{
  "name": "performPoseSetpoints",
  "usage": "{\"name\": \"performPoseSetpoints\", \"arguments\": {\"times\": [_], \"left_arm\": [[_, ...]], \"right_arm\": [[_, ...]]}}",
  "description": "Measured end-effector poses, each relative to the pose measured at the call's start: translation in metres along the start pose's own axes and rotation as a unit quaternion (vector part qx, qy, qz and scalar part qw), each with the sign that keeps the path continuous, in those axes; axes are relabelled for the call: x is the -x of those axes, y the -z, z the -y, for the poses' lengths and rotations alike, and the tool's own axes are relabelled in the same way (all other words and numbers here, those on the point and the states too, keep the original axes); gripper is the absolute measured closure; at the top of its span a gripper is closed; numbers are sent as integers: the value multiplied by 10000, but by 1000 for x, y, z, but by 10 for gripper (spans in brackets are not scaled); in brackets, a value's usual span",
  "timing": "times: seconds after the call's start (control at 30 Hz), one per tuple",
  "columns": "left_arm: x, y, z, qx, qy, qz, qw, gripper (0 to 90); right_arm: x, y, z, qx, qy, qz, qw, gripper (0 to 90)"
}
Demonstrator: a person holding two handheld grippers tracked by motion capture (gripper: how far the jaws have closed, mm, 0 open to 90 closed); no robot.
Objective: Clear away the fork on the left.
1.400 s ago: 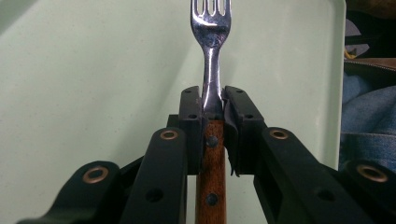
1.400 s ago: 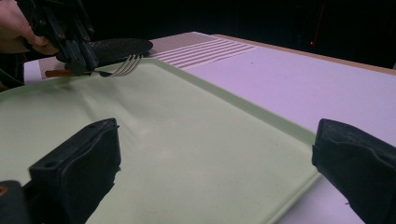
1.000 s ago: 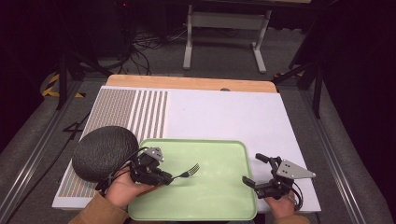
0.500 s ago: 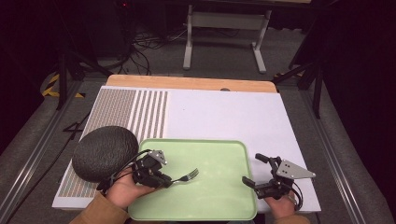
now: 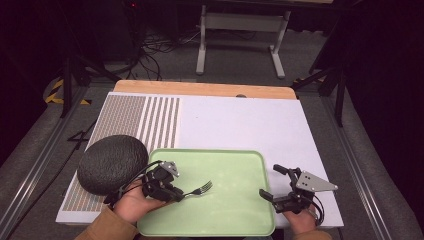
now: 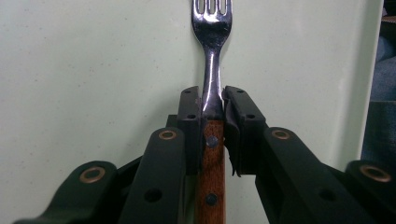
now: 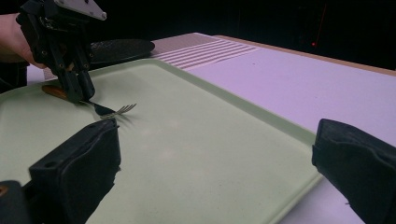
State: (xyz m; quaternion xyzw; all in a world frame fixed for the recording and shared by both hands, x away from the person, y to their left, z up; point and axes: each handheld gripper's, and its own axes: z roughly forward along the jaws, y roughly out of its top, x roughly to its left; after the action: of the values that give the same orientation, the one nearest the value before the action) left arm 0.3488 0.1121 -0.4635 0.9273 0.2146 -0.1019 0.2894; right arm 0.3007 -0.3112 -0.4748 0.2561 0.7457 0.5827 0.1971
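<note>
Left tongs (image 5: 176,191) pinch the fork (image 5: 199,189) where its wooden handle meets the steel neck, low in the high view, left of centre. Its long axis runs straight out from those tongs, tines toward the middle of the green tray (image 5: 235,220), and it seems to rest on or just above the tray. Right tongs (image 5: 274,181) stand spread and empty at the tray's lower right edge, well apart. A dark round cushion (image 5: 112,162) sits at left on the white counter (image 5: 250,125). No writing is readable.

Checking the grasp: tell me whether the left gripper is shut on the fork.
Shut on it: left gripper pads press both sides of the fork where metal meets wooden handle.
</note>
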Motion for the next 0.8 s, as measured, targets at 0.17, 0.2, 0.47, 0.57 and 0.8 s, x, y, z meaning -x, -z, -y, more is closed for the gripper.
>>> {"name": "performPoseSetpoints", "arguments": {"times": [0.17,0.2,0.47,0.57,0.8], "left_arm": [[1,4,-1,176,-78,-56,9998,660],[2,5,-2,202,-126,-106,9997,639],[13,12,-9,633,-560,-258,9961,481],[17,12,-11,694,-785,-221,9942,603],[25,-4,-20,393,-1269,-320,9906,899]], "right_arm": [[0,0,0,-2,1,-1,10000,18],[0,0,0,-2,2,0,10000,18],[0,0,0,0,0,12,10000,19],[0,-1,0,-8,6,16,10000,19],[0,-1,0,-13,15,16,10000,19]]}}
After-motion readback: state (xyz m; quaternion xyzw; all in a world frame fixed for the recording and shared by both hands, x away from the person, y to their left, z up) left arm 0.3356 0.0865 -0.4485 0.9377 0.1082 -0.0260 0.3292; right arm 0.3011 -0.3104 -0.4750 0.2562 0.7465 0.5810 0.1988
